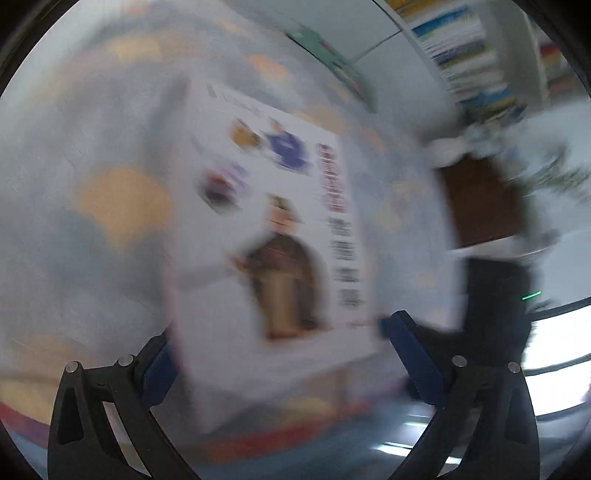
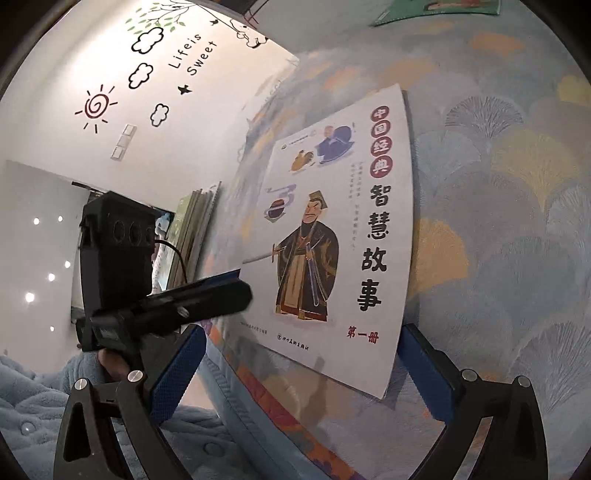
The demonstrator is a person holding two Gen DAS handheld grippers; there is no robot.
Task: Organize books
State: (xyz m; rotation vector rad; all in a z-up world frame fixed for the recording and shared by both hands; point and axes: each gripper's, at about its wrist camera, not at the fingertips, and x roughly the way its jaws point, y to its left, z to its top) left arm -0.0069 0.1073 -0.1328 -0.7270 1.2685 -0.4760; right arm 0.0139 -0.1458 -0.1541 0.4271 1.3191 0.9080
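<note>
The white storybook [image 2: 332, 236] lies flat on the patterned carpet [image 2: 517, 221], framed by both spread grippers, left [image 1: 291, 354] and right [image 2: 299, 365]. If hurried, the thin cover could be bent.

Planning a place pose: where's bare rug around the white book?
Free: patterned rug right of the white book, up to the green book at the far edge. Crowded: book's left side, where the left gripper reaches in beside a stack of books.
</note>
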